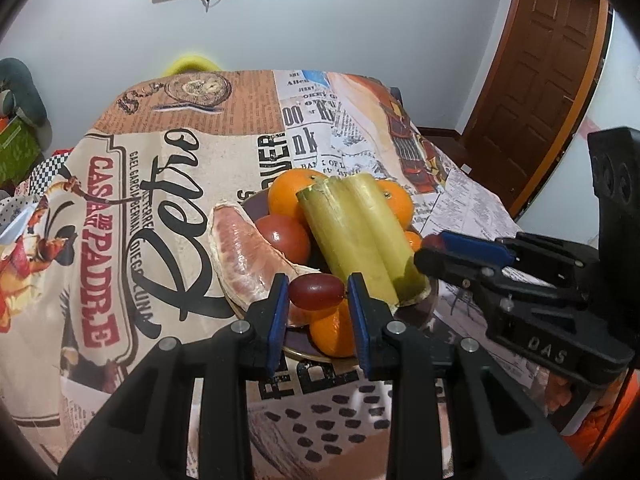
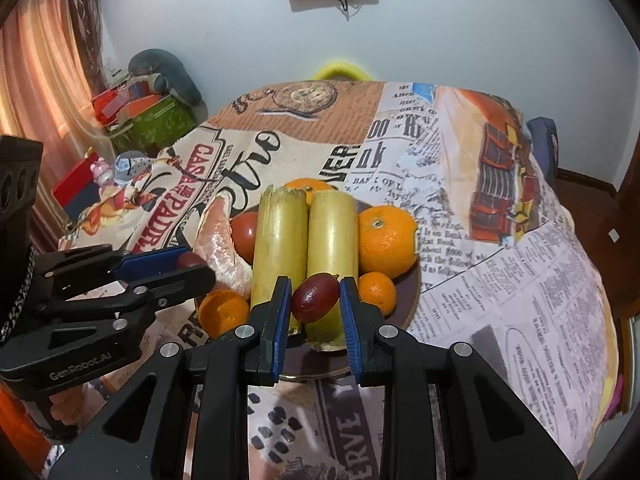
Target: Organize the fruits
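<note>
A dark plate [image 1: 298,350] [image 2: 408,300] on the table holds oranges [image 1: 290,194] [image 2: 386,236], a tomato [image 1: 284,238] [image 2: 245,232], a peeled pomelo segment [image 1: 244,260] [image 2: 220,248] and two pale green sugarcane pieces [image 1: 360,236] [image 2: 308,240]. My left gripper [image 1: 318,294] is shut on a red grape [image 1: 316,290], held above the plate's near side. My right gripper [image 2: 314,298] is shut on another red grape [image 2: 314,296] above the sugarcane ends. Each gripper shows in the other's view, the right one [image 1: 434,246] and the left one [image 2: 192,262].
The table wears a printed newspaper-style cloth [image 1: 160,200] [image 2: 500,280]. A wooden door [image 1: 540,80] is at the right. Boxes and toys [image 2: 140,120] stand at the left beyond the table. A yellow chair back [image 2: 340,70] is behind the far edge.
</note>
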Motion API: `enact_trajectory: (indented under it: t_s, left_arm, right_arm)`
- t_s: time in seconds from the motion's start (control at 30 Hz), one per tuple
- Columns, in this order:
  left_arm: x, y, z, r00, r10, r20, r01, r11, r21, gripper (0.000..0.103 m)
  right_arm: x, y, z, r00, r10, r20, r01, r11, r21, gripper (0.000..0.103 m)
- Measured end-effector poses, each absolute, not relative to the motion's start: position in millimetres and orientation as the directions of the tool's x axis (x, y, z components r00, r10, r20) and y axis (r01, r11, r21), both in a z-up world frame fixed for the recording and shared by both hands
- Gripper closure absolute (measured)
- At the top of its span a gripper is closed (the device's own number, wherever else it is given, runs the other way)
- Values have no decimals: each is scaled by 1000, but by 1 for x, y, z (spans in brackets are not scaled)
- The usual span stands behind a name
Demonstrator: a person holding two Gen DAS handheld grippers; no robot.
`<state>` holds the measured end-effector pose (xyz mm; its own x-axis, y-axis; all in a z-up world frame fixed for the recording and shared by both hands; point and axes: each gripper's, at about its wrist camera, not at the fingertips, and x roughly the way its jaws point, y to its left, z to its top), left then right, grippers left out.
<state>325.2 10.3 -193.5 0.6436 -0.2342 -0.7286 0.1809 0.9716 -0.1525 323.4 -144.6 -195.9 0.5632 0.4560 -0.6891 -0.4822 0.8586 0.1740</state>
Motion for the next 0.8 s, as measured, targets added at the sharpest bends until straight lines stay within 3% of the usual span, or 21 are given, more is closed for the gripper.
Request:
enact_trajectory:
  t_s: [0.3,0.47,0.6,0.8]
  left_arm:
    - [333,8,-203,623,-241,-744,184,970,-160,74]
    - [331,4,-201,629,-241,-739,197,969,-148,60]
    - [328,5,-196,633,-232,-738,185,972,-146,60]
    - [314,17,-173,677,-217,-703,146,976,-160,60]
  right_arm:
    - [315,-137,-210,533,444,-720,-514,846,141,80]
    - [319,-142,-212,529,440,-726,-496,854,156,79]
    - [318,-146,-208,544,439,-715,-484,860,159,70]
    - [310,-158,-185,594,436,-676,-463,872,156,69]
